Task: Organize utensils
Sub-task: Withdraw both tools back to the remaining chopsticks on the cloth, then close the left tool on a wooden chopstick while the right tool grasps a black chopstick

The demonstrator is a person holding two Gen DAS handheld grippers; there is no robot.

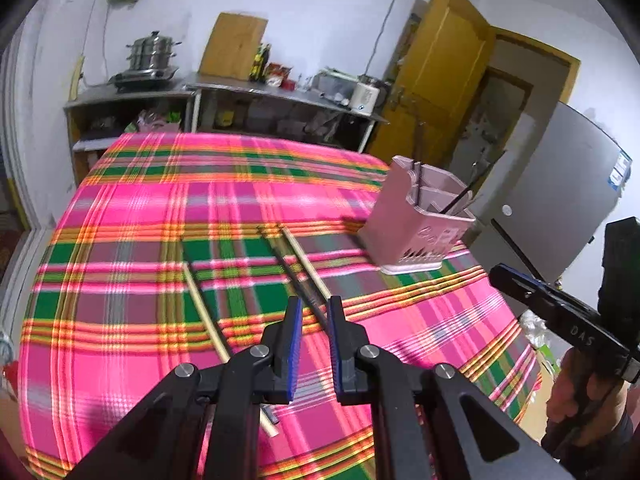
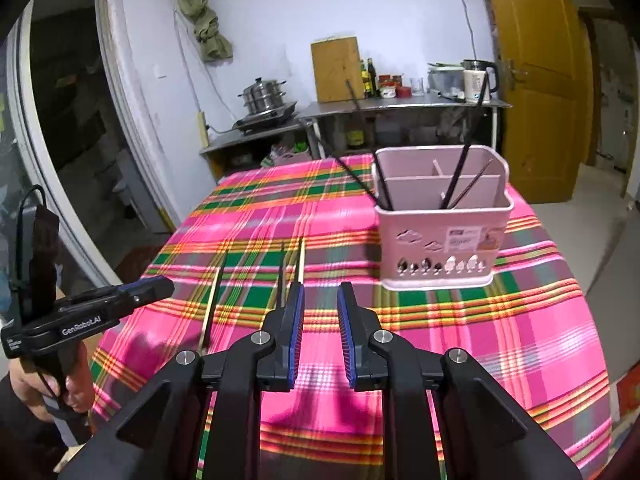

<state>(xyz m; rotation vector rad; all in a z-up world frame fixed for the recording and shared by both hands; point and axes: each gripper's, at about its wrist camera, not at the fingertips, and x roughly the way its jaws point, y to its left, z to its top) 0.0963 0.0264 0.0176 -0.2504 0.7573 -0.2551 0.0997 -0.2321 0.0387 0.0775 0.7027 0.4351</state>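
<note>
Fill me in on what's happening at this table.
A person holding a gripper in each hand is sorting chopsticks into a pink utensil holder on a plaid tablecloth. Several dark chopsticks already stand in the holder. Three more lie on the cloth: a dark chopstick beside a pale chopstick, and another pale one off to the side. The left gripper hovers open over the dark one; the right gripper is open and empty.

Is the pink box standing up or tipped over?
Standing up. The pink box sits flat on the checked cloth, open top upward, with dark chopsticks poking out.
</note>
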